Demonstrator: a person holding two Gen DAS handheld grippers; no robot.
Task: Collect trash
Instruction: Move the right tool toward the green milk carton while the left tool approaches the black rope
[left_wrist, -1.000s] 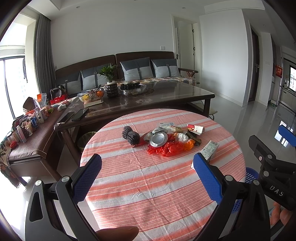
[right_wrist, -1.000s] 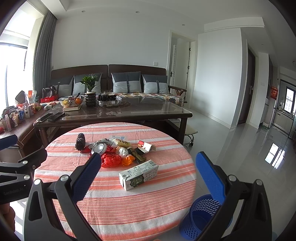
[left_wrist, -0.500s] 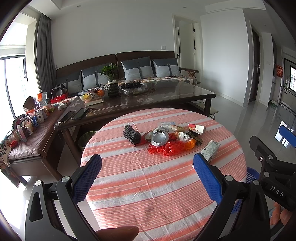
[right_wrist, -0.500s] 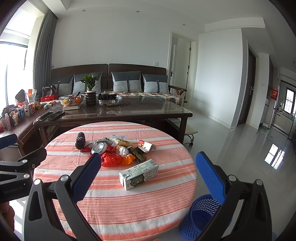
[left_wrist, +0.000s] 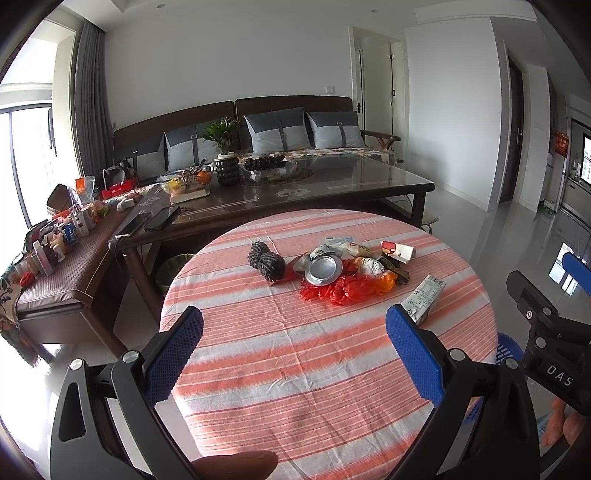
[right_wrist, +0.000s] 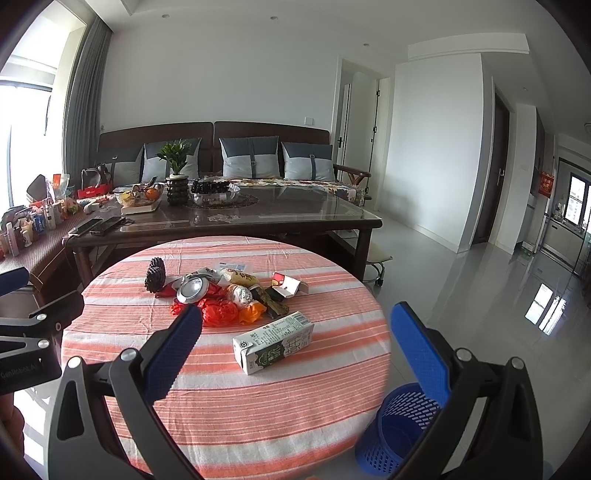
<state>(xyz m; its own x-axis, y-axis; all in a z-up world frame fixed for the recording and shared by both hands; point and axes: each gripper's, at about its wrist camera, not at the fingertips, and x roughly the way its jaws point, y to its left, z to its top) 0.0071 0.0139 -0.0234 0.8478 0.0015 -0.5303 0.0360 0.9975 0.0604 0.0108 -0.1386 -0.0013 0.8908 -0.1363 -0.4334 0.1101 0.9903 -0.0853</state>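
Round table (right_wrist: 229, 417) with orange-and-white striped cloth. Trash sits in a loose heap on its far half: crumpled red plastic bag (right_wrist: 218, 312), orange wrapper (right_wrist: 251, 312), round silver foil lid (right_wrist: 192, 290) tilted toward the near side, a yellowish snack packet (right_wrist: 238, 277), a dark wrapper (right_wrist: 271, 301), and a small white-and-red opened box (right_wrist: 290, 286) at the far right of the heap. A dark knobbly ball (right_wrist: 155, 278) stands just left of the heap.

Milk carton (right_wrist: 273, 341) lies on its side, apart from the heap, nearer and to the right; white with green print and a printed panel, text too small to read.

Blue perforated basket (right_wrist: 399, 428) stands on the floor, right of the table and near.

Left gripper (left_wrist: 293, 349): blue pads spread wide, empty, above the near table. Right gripper (right_wrist: 295, 345): spread wide, empty, carton between the pads in view but not touched.

Legible writing: "DAS" on the right gripper body in the left wrist view.
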